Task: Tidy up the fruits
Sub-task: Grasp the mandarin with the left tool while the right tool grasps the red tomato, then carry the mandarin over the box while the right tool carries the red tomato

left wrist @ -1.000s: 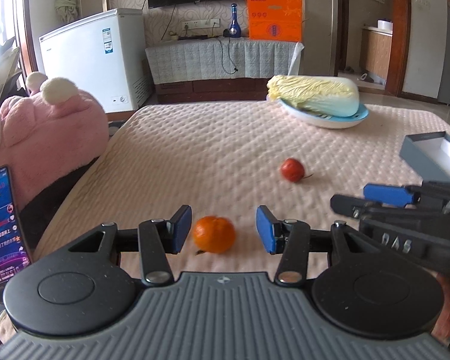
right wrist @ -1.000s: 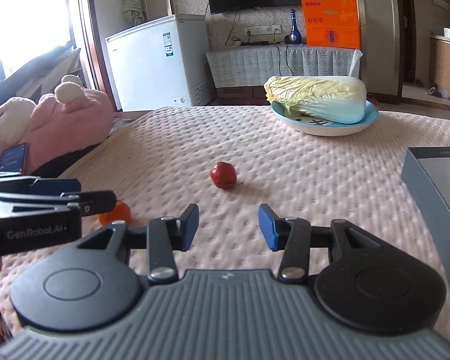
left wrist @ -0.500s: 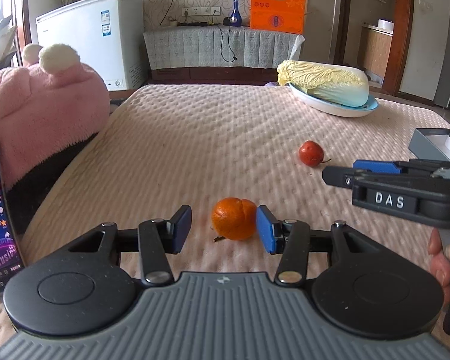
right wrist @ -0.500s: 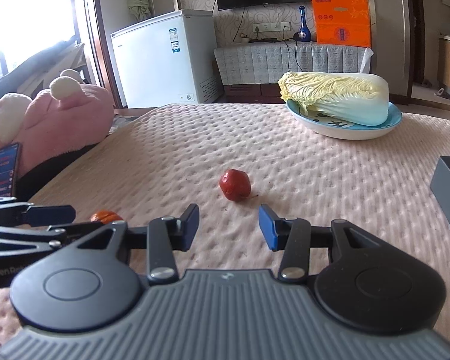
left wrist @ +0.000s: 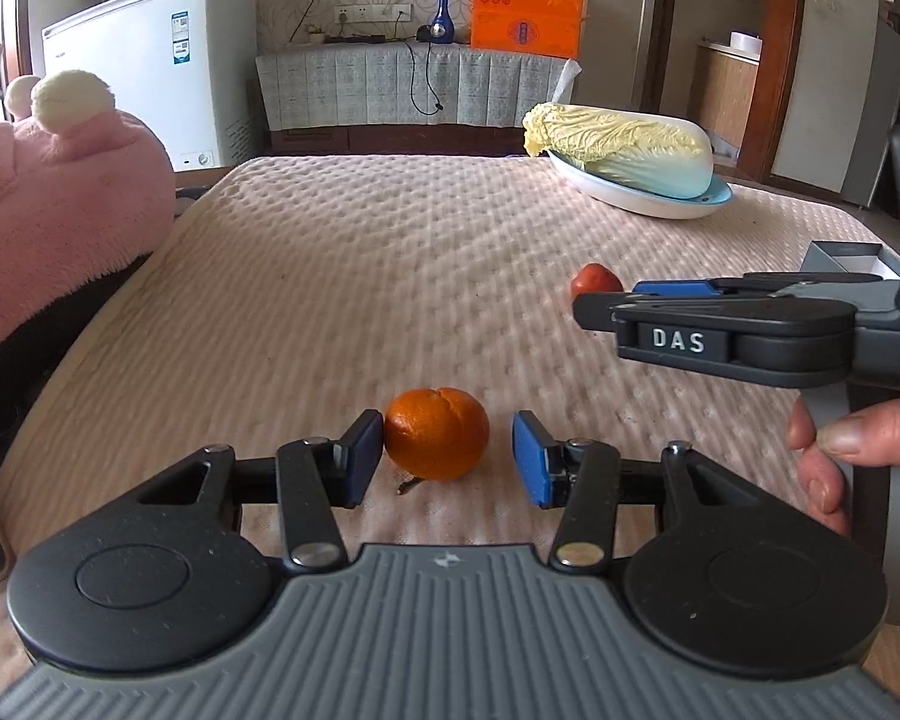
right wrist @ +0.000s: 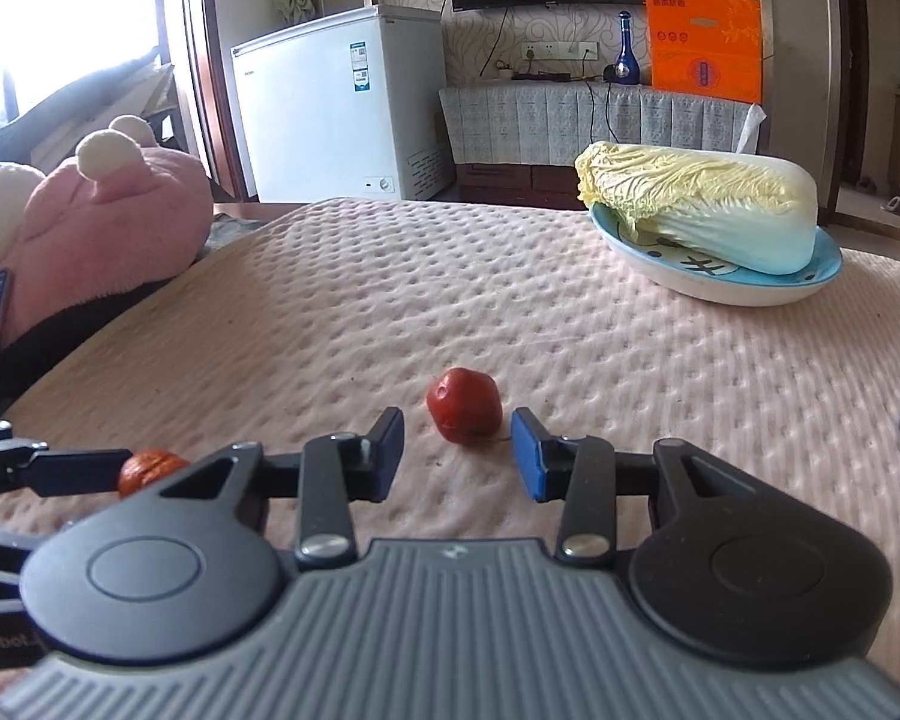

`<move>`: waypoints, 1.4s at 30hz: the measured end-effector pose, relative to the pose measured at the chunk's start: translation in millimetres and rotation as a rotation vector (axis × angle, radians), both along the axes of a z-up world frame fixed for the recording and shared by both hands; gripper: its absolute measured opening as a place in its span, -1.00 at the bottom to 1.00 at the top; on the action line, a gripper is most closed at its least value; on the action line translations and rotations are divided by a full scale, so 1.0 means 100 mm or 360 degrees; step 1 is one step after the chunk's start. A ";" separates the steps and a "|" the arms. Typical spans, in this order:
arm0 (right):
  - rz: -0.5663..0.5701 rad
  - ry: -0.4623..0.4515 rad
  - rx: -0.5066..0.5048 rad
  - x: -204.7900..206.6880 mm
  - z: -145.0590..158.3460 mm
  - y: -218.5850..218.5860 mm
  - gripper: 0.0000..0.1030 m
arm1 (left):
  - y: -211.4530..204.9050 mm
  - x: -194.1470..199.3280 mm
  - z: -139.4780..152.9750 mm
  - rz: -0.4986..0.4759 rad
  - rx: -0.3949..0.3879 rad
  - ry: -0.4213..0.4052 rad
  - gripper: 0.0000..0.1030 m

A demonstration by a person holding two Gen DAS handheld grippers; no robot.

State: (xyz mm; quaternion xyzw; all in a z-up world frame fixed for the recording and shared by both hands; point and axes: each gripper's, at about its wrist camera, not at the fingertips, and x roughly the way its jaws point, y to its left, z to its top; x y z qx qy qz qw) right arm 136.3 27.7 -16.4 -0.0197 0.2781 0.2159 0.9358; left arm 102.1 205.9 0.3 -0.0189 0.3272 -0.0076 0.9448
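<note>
Altogether two fruits lie on the pink quilted desk [left wrist: 390, 276]: one round orange mandarin [left wrist: 437, 441] at lower centre between the narrow-set left hand-held gripper [left wrist: 448, 461], touching its left pad only; one small red fruit [right wrist: 464, 403] between the closing right hand-held gripper [right wrist: 457, 453], labelled "DAS".

Cabbage [right wrist: 708, 204] on plate [right wrist: 708, 291]; pink plush [left wrist: 48, 198].

We see one orange [left wrist: 437, 441], one small red fruit [right wrist: 464, 404], one cabbage [right wrist: 702, 204] on one plate [right wrist: 720, 291], one pink plush toy [left wrist: 54, 204], and two hand-held grippers.
</note>
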 end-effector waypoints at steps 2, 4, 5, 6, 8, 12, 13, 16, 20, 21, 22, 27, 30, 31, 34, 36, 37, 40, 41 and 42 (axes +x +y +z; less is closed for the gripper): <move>0.0005 0.0005 -0.0001 0.02 -0.01 0.02 -0.18 | 0.00 0.01 -0.01 0.0001 -0.0001 0.0000 0.03; 0.0001 0.0003 0.0000 0.04 -0.01 0.03 -0.18 | 0.01 0.01 -0.02 0.0004 -0.0010 0.0006 0.02; -0.0003 0.0009 0.0003 0.05 -0.01 0.03 -0.15 | 0.02 0.02 -0.04 0.0002 -0.0019 0.0015 0.02; -0.0009 0.0020 0.0006 0.07 -0.01 0.03 -0.14 | 0.02 0.03 -0.05 0.0003 -0.0020 0.0023 0.01; -0.0024 0.0048 0.0014 0.10 -0.03 0.02 -0.16 | 0.00 0.04 -0.08 0.0003 -0.0008 0.0036 0.01; -0.0025 0.0090 0.0017 0.14 -0.05 0.02 -0.41 | -0.02 0.07 -0.09 0.0010 0.0005 0.0033 -0.05; -0.0022 0.0086 0.0013 0.14 -0.05 0.02 -0.42 | -0.01 0.07 -0.09 0.0016 0.0009 0.0031 -0.12; -0.0021 0.0086 0.0016 0.13 -0.05 0.01 -0.42 | 0.00 0.07 -0.09 0.0028 0.0003 0.0028 -0.16; -0.0009 0.0087 -0.0005 0.09 -0.04 0.01 -0.42 | -0.02 0.08 -0.08 0.0036 0.0020 0.0033 -0.17; -0.0005 0.0086 -0.0014 0.08 -0.04 0.01 -0.43 | -0.03 0.09 -0.08 0.0040 0.0020 0.0036 -0.18; -0.0001 0.0085 -0.0023 0.05 -0.03 0.01 -0.43 | -0.03 0.09 -0.08 0.0045 0.0018 0.0039 -0.18; 0.0022 0.0080 -0.0061 -0.08 0.01 -0.04 -0.43 | -0.06 0.09 -0.05 0.0061 0.0016 0.0043 -0.18; 0.0012 0.0085 -0.0051 -0.16 0.04 -0.10 -0.43 | -0.11 0.07 -0.01 0.0061 0.0011 0.0036 -0.18; 0.0007 0.0087 -0.0045 -0.19 0.06 -0.12 -0.43 | -0.13 0.06 0.00 0.0057 0.0012 0.0030 -0.18; -0.0004 0.0082 -0.0027 -0.29 0.13 -0.20 -0.43 | -0.21 0.02 0.06 0.0040 0.0015 0.0012 -0.18; -0.0009 0.0064 -0.0028 -0.38 0.19 -0.24 -0.43 | -0.26 0.00 0.10 0.0033 0.0018 0.0001 -0.18; -0.0012 0.0055 -0.0026 -0.42 0.22 -0.27 -0.43 | -0.28 -0.02 0.12 0.0032 0.0020 -0.0006 -0.18; -0.0028 0.0038 -0.0016 -0.54 0.30 -0.35 -0.43 | -0.35 -0.06 0.19 0.0033 0.0014 -0.0023 -0.18; -0.0032 0.0031 -0.0016 -0.58 0.32 -0.37 -0.43 | -0.37 -0.08 0.21 0.0031 0.0011 -0.0029 -0.18; -0.0037 0.0024 -0.0018 -0.62 0.34 -0.39 -0.43 | -0.40 -0.10 0.24 0.0028 0.0008 -0.0037 -0.18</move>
